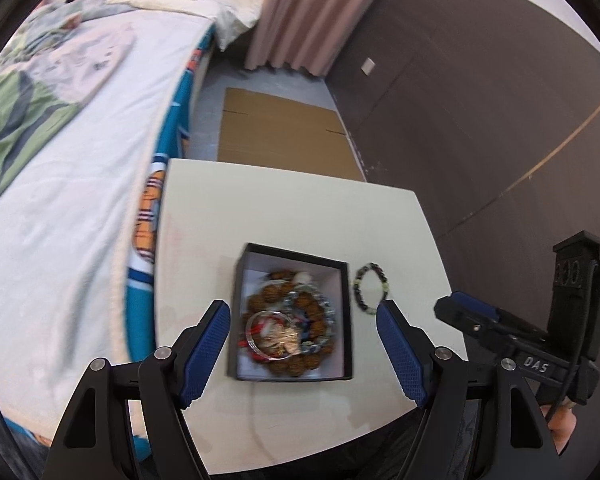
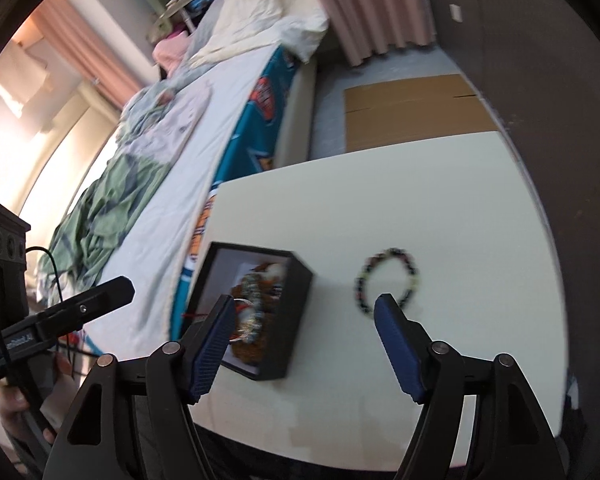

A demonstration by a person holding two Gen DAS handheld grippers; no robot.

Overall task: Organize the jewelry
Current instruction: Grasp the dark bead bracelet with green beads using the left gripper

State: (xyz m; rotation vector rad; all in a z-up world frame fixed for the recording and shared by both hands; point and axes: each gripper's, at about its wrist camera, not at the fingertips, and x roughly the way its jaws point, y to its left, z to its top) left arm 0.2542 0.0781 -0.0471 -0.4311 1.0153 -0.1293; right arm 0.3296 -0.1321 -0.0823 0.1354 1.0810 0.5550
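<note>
A black open box with a white lining sits on the white table. It holds a heap of brown bead strings, a clear bangle and other pieces. A dark beaded bracelet lies on the table just right of the box. My left gripper is open and empty, above and in front of the box. In the right wrist view the box is left of centre and the bracelet lies flat. My right gripper is open and empty, just short of the bracelet.
A bed with a white sheet and teal patterned cover borders the table's left side. Flattened cardboard lies on the floor beyond the table. A dark wall runs on the right. The other gripper shows at the right edge.
</note>
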